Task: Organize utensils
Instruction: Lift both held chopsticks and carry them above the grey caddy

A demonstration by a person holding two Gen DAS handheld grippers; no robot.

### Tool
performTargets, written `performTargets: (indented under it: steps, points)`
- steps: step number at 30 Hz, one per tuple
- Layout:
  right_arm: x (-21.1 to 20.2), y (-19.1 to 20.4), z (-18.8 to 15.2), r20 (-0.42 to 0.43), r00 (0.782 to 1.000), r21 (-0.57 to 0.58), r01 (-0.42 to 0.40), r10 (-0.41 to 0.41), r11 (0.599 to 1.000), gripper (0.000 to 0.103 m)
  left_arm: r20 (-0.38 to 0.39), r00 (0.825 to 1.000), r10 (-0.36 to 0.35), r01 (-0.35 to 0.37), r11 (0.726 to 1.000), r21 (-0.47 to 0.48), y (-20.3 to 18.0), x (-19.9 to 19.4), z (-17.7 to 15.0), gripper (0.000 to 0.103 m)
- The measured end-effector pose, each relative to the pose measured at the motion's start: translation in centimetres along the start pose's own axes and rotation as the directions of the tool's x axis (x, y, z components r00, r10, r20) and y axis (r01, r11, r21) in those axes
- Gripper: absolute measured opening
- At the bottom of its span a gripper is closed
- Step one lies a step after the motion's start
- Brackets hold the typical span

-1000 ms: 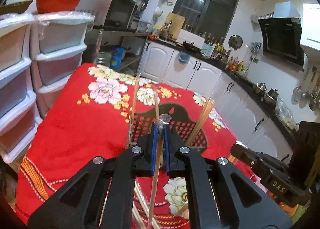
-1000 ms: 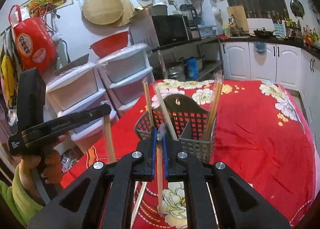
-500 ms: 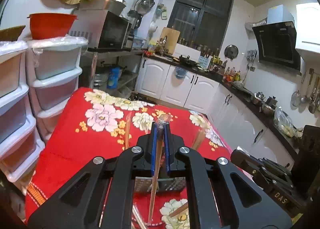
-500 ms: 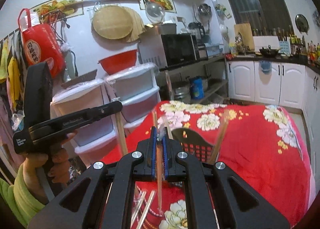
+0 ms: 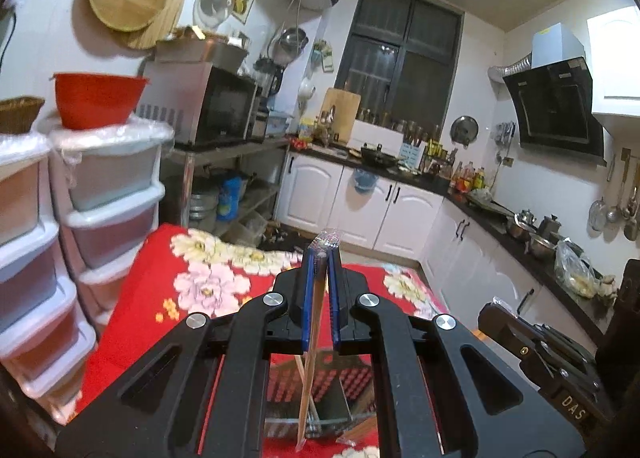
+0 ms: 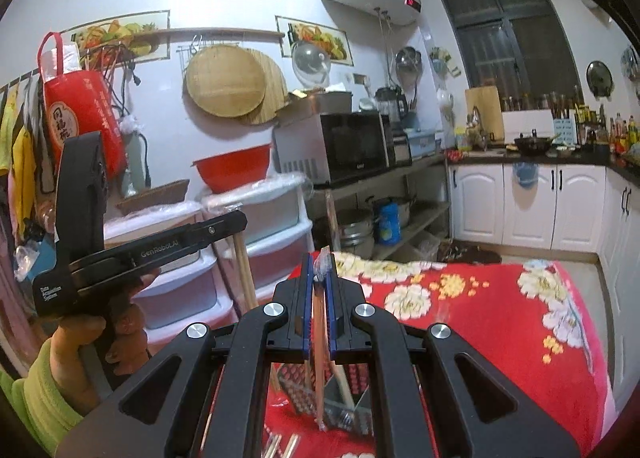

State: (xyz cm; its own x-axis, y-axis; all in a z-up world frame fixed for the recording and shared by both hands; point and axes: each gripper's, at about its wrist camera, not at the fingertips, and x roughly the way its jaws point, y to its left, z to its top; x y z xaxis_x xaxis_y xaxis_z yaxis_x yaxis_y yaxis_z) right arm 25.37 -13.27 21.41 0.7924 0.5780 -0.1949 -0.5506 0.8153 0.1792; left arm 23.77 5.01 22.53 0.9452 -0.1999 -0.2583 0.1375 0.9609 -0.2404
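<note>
Now my left hand-held gripper (image 5: 320, 278) clamps wrapped chopsticks (image 5: 310, 342); my right hand-held gripper (image 6: 319, 290) clamps another pair (image 6: 319, 342); basket (image 5: 320, 390) at lower centre.

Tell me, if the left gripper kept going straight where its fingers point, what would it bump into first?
Probably nothing close: the left gripper points above the red floral tablecloth, toward the white cabinets. Depth is unclear.

A red flowered cloth (image 6: 500, 322) covers the table. A mesh utensil basket (image 6: 352, 398) stands on it. Loose chopsticks (image 6: 280, 444) lie beside it.
</note>
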Motion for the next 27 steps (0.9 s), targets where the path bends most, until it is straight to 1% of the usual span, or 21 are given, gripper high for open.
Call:
performTargets:
  steps: [5, 8, 12, 20, 27]
  points:
    - [0.5, -0.2, 1.2, 0.036, 0.999, -0.017, 0.024, -0.024, 1.0, 0.006, 0.033, 0.999, 0.005, -0.006, 1.0, 0.007, -0.4, 0.6, 1.1, 0.002]
    - [0.8, -0.5, 1.7, 0.054, 0.998, -0.018, 0.033, -0.032, 0.999, 0.006, 0.052, 0.999, 0.011, -0.011, 1.0, 0.011, -0.7, 0.9, 1.3, 0.002]
    - [1.1, -0.5, 1.9, 0.09, 0.994, -0.035, 0.068, -0.065, 0.997, 0.006, 0.076, 0.997, 0.028, -0.029, 0.999, 0.015, -0.8, 1.6, 1.3, 0.002]
    - [2.4, -1.2, 1.6, 0.118, 0.986, -0.042, 0.119, -0.113, 0.992, 0.006, 0.087, 0.995, 0.049, -0.049, 0.999, -0.002, -0.1, 3.1, 0.5, 0.002]
    - [3.7, -2.2, 0.8, 0.103, 0.987, -0.01, 0.122, -0.12, 0.993, 0.006, 0.065, 0.996, 0.065, -0.063, 0.998, -0.031, 0.8, 4.7, -0.8, 0.002]
